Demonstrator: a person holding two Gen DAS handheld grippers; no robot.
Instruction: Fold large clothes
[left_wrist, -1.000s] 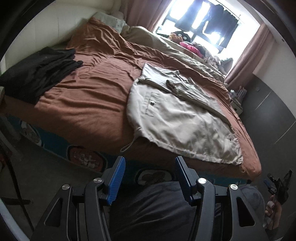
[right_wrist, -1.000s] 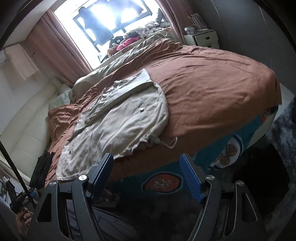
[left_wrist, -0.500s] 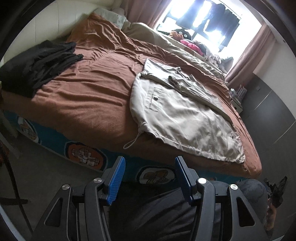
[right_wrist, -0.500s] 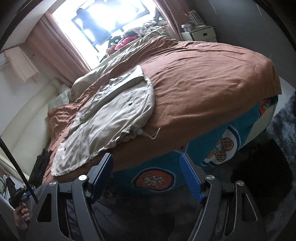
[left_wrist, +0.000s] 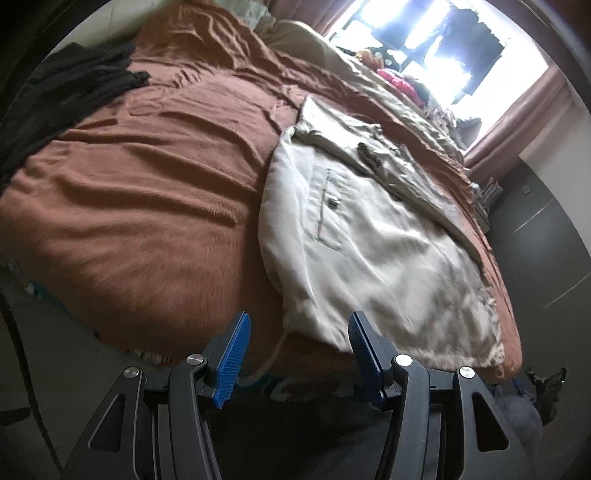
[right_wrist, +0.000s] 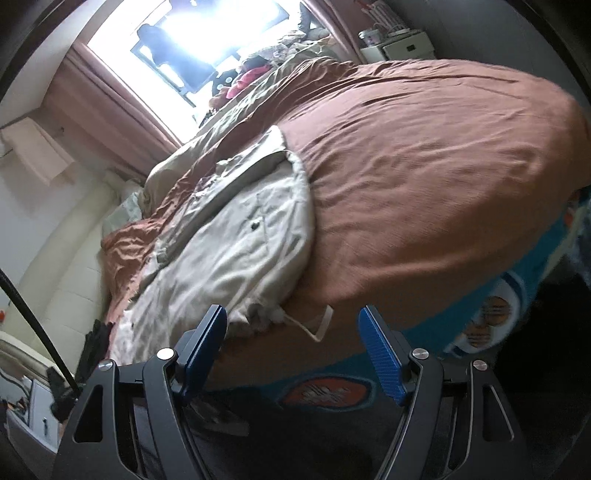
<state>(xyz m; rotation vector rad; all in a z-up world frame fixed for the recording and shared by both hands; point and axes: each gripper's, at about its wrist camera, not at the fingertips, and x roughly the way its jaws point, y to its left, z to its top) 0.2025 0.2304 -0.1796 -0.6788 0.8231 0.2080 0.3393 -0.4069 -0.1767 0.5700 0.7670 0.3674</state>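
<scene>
A beige jacket (left_wrist: 373, 236) lies spread on the bed's (left_wrist: 147, 177) brown blanket, near its edge, below a bright window (right_wrist: 207, 40). Left gripper (left_wrist: 299, 354) and right gripper (right_wrist: 291, 350) hover open, empty.

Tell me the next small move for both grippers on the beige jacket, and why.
Probably bring both grippers down onto the jacket's near hem and close there. The left gripper and right gripper are both open and empty, short of the cloth. The jacket lies spread flat on the brown blanket, its hem and drawstring at the bed edge nearest them.
</scene>
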